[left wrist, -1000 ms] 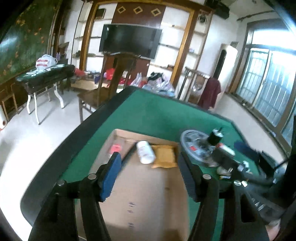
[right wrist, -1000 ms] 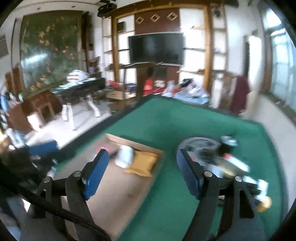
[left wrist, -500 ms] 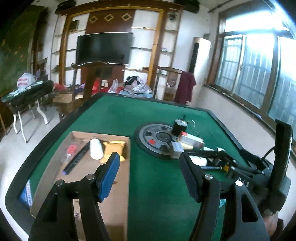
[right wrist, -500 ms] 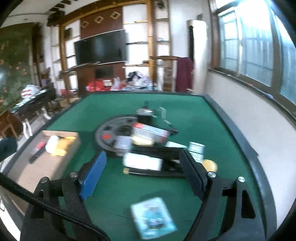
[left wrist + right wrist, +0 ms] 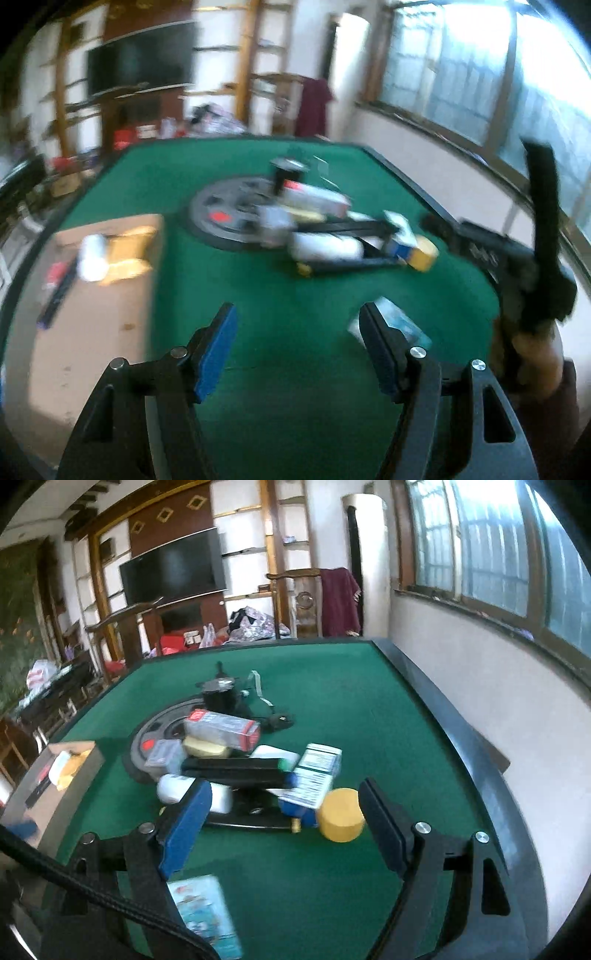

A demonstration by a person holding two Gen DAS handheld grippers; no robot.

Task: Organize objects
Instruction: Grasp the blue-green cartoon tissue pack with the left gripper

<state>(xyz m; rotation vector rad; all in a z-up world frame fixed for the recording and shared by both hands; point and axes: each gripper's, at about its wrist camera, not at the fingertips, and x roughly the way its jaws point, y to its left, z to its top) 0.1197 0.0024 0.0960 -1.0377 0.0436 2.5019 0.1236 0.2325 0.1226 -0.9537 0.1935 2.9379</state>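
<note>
A pile of objects lies mid-table on the green felt [image 5: 369,701]. In it are a grey disc [image 5: 155,723], a black can [image 5: 218,694], a red-ended carton [image 5: 221,731], a white bottle [image 5: 173,788], black bars [image 5: 236,768], a blue-white carton [image 5: 317,775] and a yellow cylinder [image 5: 340,814]. My right gripper [image 5: 284,797] is open just short of the pile, with the cylinder and carton beyond its fingertips. My left gripper [image 5: 295,325] is open over bare felt, farther from the pile [image 5: 314,236]. A light-blue packet [image 5: 399,325] lies by its right finger.
A cardboard box [image 5: 92,314] at the left holds a white bottle [image 5: 94,254], a yellow packet [image 5: 129,251] and a dark pen. The table's dark raised rim [image 5: 461,738] runs along the right, near the wall. A hand [image 5: 535,343] holds the other tool at right.
Both views have swung right, from the cardboard box to the pile, and come lower and closer to it. The light-blue packet now sits at the grippers' feet. The left view is blurred.
</note>
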